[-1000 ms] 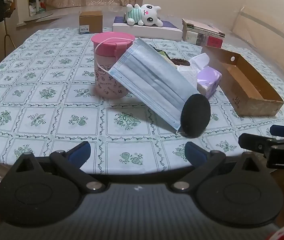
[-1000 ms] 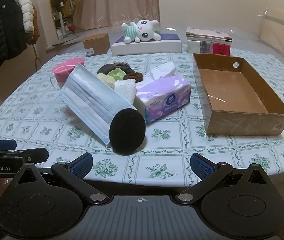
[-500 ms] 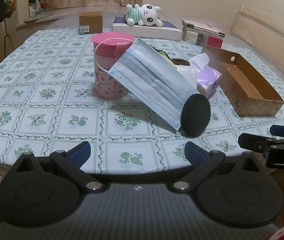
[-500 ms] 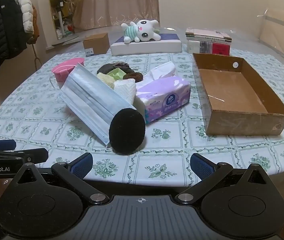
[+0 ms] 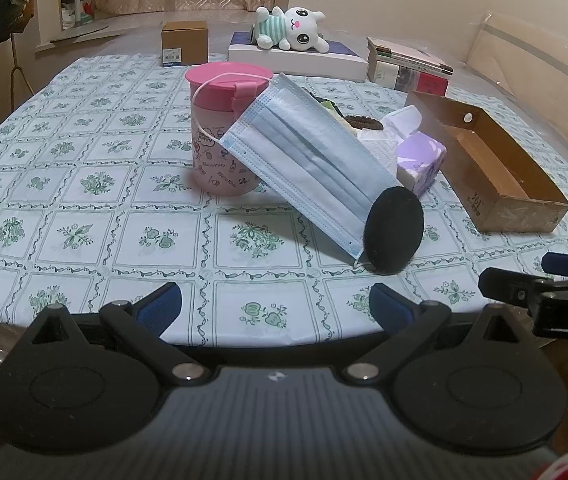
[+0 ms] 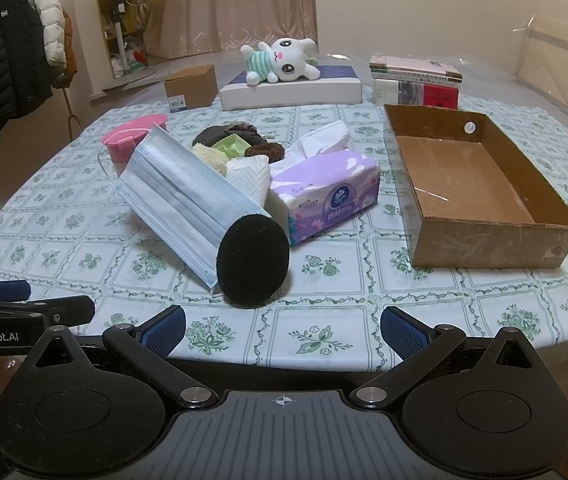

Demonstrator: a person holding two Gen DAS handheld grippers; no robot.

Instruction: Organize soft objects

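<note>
Both tools, left [image 5: 275, 307] and right [image 6: 282, 327], were spread and empty; best pinch the mask [image 6: 187, 196] beside the box [image 6: 484, 244] by its edge.

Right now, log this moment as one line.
left claw open, empty | right claw open, empty | face mask leaning on pile | cardboard box empty | nothing grasped yet

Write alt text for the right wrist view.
The open right gripper hovers at the table edge before a blue face mask leaning beside a black round pad, with a purple tissue pack and empty cardboard box beyond.
</note>
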